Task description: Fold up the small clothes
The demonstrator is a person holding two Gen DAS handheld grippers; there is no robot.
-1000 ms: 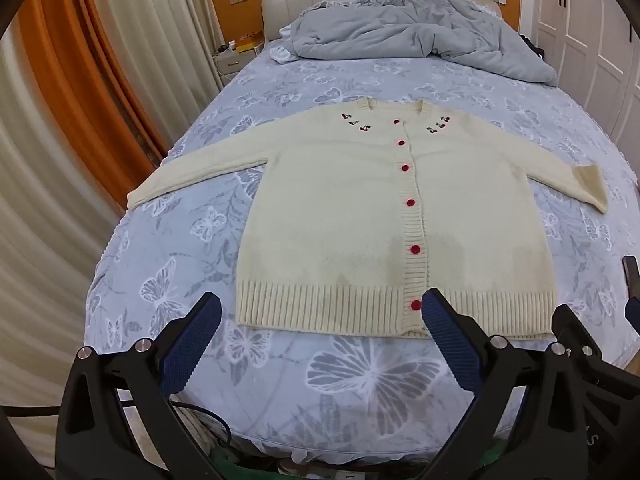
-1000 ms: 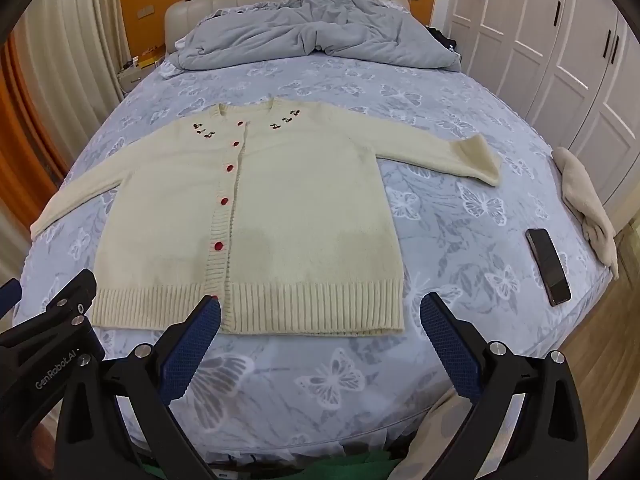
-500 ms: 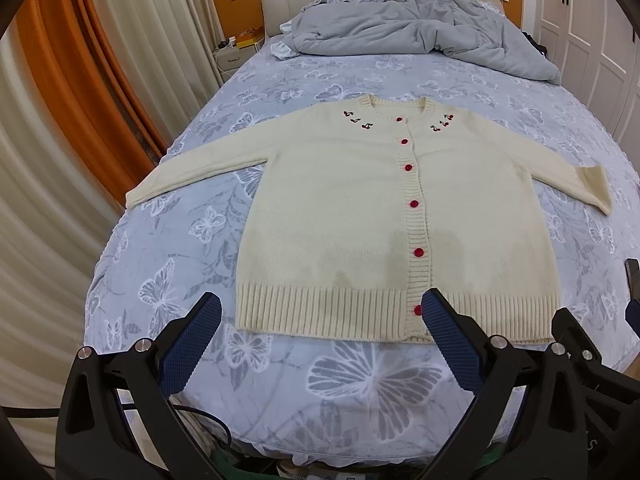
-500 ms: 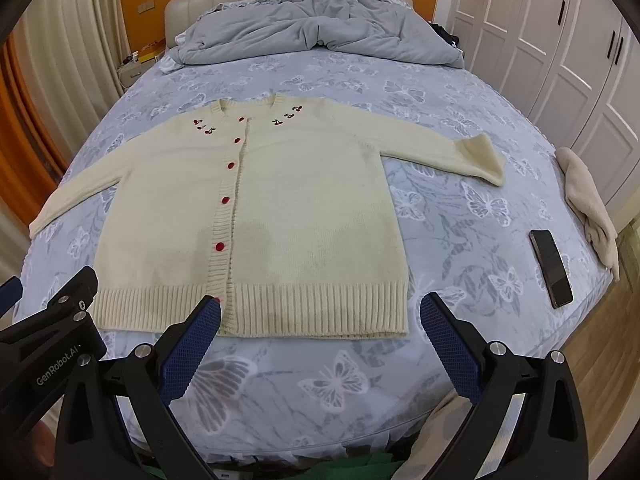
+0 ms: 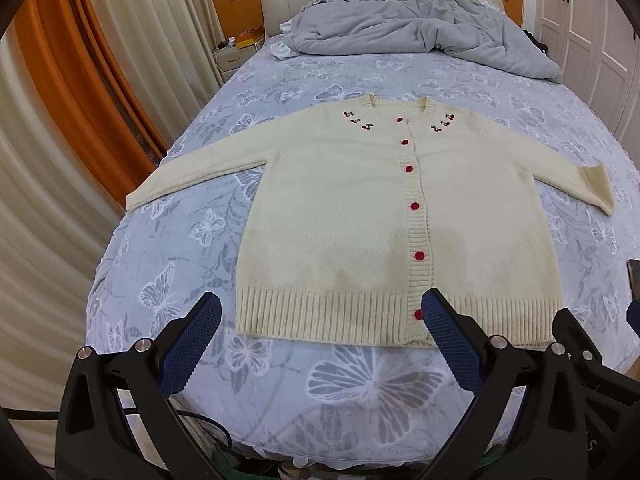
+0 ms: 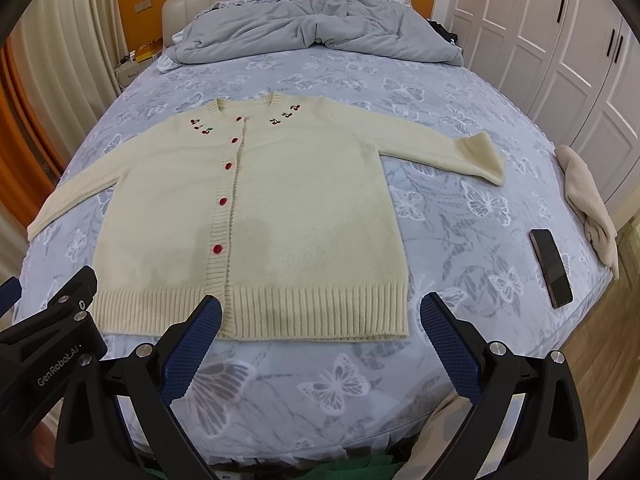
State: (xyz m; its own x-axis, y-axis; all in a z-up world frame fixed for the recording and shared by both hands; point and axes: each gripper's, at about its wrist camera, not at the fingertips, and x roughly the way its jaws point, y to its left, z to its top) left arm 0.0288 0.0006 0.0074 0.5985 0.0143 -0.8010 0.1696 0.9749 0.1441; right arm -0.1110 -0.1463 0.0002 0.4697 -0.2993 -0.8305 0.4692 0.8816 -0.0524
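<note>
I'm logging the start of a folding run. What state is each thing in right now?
cardigan: spread flat, front up, buttoned, both sleeves out, unfolded
right sleeve cuff: turned back
grey duvet: crumpled at the head of the bed
phone: lying flat, screen dark
beige cloth: bunched at the bed's edge
left gripper: open, empty
right gripper: open, empty

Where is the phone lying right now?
In the right wrist view, the phone lies on the bed near its right edge, between the cardigan and a beige cloth.
</note>
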